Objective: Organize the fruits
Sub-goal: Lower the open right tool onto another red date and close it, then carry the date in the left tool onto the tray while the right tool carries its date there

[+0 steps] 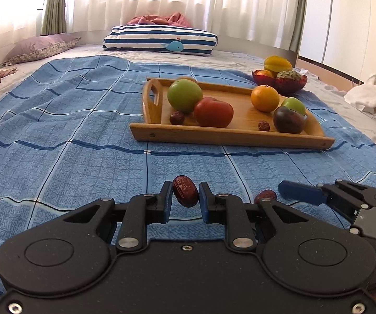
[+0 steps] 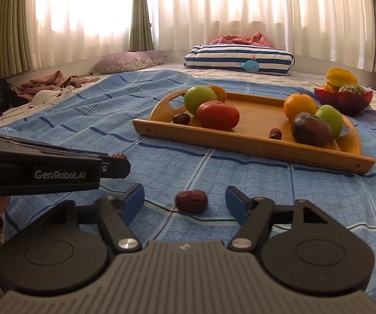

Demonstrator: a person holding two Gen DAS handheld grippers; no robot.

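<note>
Left gripper: my left gripper [image 1: 185, 198] has its blue pads pinching a red date [image 1: 185, 191] across its narrow middle; whether it is lifted off the blue checked bedspread [image 1: 70, 120] I cannot tell.
Right gripper: my right gripper [image 2: 185, 201] is spread wide, a second date [image 2: 191, 201] lying on the cloth between the fingers, touched by neither.
Where things sit: both dates are near the front edge of the bedspread, well short of the wooden tray [image 1: 229, 134]. The tray sits toward the far right of the bedspread with apples, a tomato, an orange and two more dates on it; a red bowl [image 1: 290, 82] of fruit stands just beyond its far right corner.
Handling, as I judge it: a dried date is very light, wrinkled and slightly yielding, so it should not crush under modest pressure. Its skin looks glossy and its shape oval, so it could roll or squirt out endwise.
Where to hold: I would close across the short axis at the fattest part, pads flat on both flanks, low enough to avoid catching the cloth.
</note>
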